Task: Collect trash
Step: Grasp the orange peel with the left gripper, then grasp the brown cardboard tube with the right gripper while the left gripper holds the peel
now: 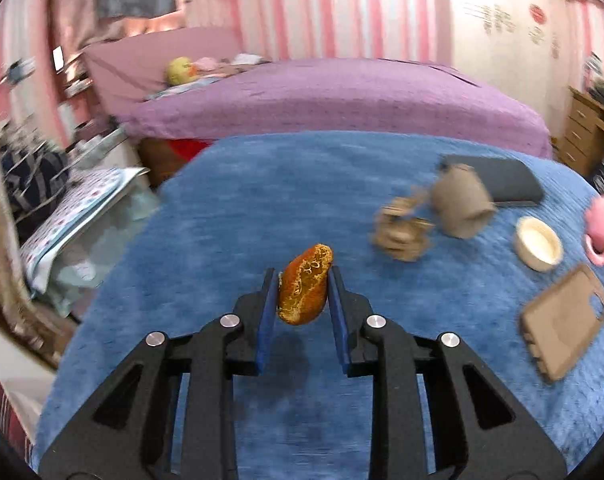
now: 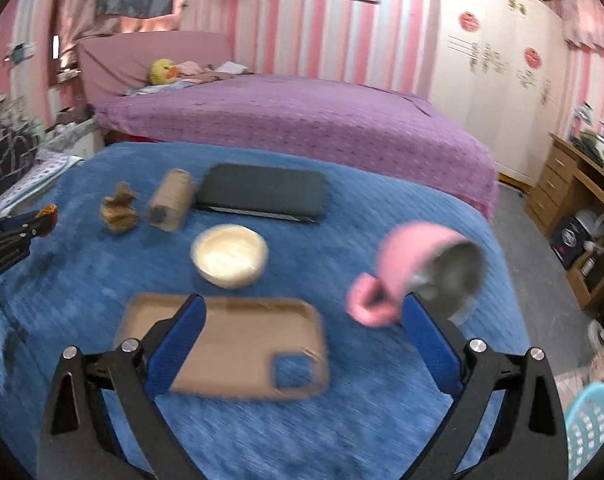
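My left gripper (image 1: pixel 302 284) is shut on an orange peel (image 1: pixel 305 289) and holds it above the blue cloth (image 1: pixel 262 208). It shows in the right wrist view at the far left, peel (image 2: pixel 48 213) at its tips. My right gripper (image 2: pixel 302 312) is open and empty, above a brown phone case (image 2: pixel 238 344). A crumpled brown paper (image 2: pixel 118 209) and a cardboard roll (image 2: pixel 172 199) lie at the cloth's far left; they also show in the left wrist view, paper (image 1: pixel 401 232) and roll (image 1: pixel 461 204).
A cream bowl (image 2: pixel 230 256), a pink mug (image 2: pixel 413 268) on its side and a dark flat case (image 2: pixel 262 196) lie on the cloth. A purple bed (image 2: pixel 302 120) is behind. A light blue basket (image 2: pixel 589 428) stands at lower right. A wooden desk (image 2: pixel 573 184) is at right.
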The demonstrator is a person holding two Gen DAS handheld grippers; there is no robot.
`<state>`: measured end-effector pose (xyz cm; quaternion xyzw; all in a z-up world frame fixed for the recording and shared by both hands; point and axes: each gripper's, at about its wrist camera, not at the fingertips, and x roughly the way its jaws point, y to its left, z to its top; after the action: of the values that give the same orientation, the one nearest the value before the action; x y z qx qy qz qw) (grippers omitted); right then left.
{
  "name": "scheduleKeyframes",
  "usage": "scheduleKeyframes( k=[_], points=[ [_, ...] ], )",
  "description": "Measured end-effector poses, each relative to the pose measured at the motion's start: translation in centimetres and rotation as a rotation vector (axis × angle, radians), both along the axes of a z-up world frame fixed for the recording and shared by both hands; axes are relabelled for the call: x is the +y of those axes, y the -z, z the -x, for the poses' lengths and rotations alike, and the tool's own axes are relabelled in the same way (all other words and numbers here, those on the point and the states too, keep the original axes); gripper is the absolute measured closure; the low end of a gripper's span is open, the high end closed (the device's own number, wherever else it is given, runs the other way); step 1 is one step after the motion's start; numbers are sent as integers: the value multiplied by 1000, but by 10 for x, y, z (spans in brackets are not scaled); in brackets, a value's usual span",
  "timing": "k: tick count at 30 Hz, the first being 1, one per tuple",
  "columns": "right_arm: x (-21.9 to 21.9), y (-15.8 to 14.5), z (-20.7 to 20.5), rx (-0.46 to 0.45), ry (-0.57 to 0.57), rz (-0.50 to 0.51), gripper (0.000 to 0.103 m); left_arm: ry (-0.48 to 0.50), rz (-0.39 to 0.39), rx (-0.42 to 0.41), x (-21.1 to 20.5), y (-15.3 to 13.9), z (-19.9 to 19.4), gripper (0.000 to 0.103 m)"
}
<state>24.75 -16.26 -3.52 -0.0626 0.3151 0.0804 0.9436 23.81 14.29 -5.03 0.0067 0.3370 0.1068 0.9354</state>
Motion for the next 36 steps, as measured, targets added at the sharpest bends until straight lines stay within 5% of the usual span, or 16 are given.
scheduleKeyframes(
  k=[6,17,20,23,26,36],
  points=[
    [56,-2,-29,-4,-86,1,12,-154,-32,-15,51,-5,9,79],
    [127,23,-91,84,-163,2,32,-359,90,-29,128,-2,30,79],
    [140,29,-103,102,-175,13,44,-390,103,-21,138,3,32,79],
    [149,35,-112,137,-206,9,60,-406,130,-3,142,6,30,79],
    [149,35,-109,129,-227,10,65,-396,127,-7,138,3,30,79],
    [97,2,-65,52,-196,-31,65,-301,152,-27,104,-21,39,79]
  ],
)
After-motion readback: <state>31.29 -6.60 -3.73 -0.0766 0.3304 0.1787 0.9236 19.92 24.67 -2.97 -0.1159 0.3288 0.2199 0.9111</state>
